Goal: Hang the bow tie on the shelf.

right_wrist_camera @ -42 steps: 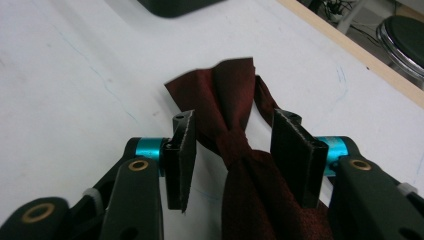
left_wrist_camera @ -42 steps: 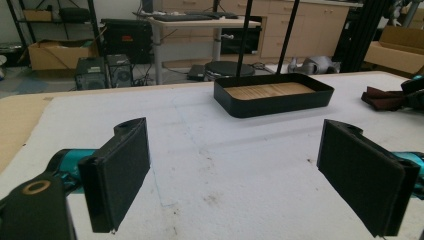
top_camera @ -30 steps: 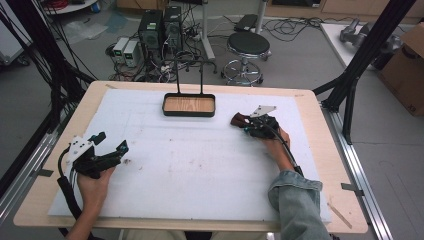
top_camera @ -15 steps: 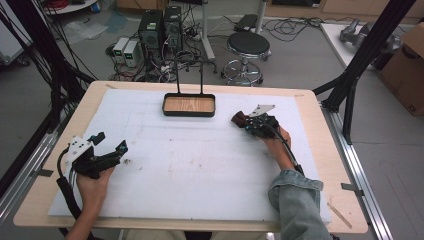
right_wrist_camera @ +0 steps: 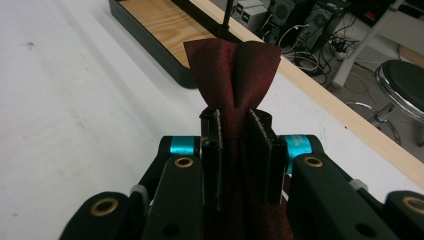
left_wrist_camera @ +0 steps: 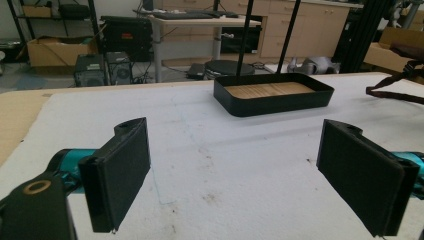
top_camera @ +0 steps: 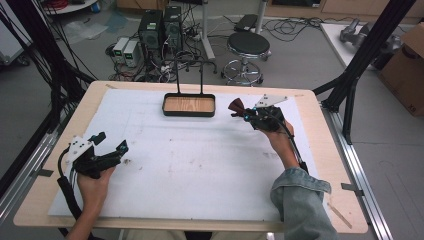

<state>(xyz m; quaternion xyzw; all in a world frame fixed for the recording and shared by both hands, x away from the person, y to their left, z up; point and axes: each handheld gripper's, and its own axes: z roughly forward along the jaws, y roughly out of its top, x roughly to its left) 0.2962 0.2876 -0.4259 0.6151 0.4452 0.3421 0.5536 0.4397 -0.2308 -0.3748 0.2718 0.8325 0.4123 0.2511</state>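
At the near left of the worktop (top_camera: 200, 200), the left gripper (top_camera: 111, 145) rested with jaws wide and empty. Farther right, the right gripper (top_camera: 243, 114) pinched a dark red cloth (right_wrist_camera: 234, 70), held clear of the surface just beside the tray (top_camera: 189, 113).

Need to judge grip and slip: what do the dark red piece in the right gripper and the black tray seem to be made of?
Dark red piece: looks like soft cloth, matte with fine speckled weave; it bunches and fans between the fingers. Tray: black rim, smooth and slightly glossy, plastic or painted metal; its floor shows wood grain, possibly veneer or print.
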